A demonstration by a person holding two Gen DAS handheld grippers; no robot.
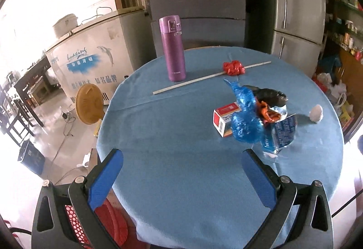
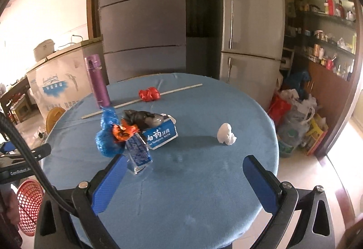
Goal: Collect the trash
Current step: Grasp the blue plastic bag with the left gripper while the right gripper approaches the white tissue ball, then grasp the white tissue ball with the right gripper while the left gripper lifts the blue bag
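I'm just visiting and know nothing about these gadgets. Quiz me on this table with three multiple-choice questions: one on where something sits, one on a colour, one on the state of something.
1. Where does the crumpled red wrapper lie?
A. On the long white stick
B. Inside the red basket
C. On top of the bottle

2. What colour is the upright bottle?
A. Green
B. Purple
C. Yellow

3. How are the right gripper and its fingers?
A. Shut on the white tissue
B. Shut on the toothpaste box
C. Open, holding nothing

Answers:
1 A: the wrapper rests across the stick, far side of the table.
2 B: the bottle is purple all over.
3 C: the blue fingers are spread wide, with only cloth between them; the white tissue wad lies untouched beyond.
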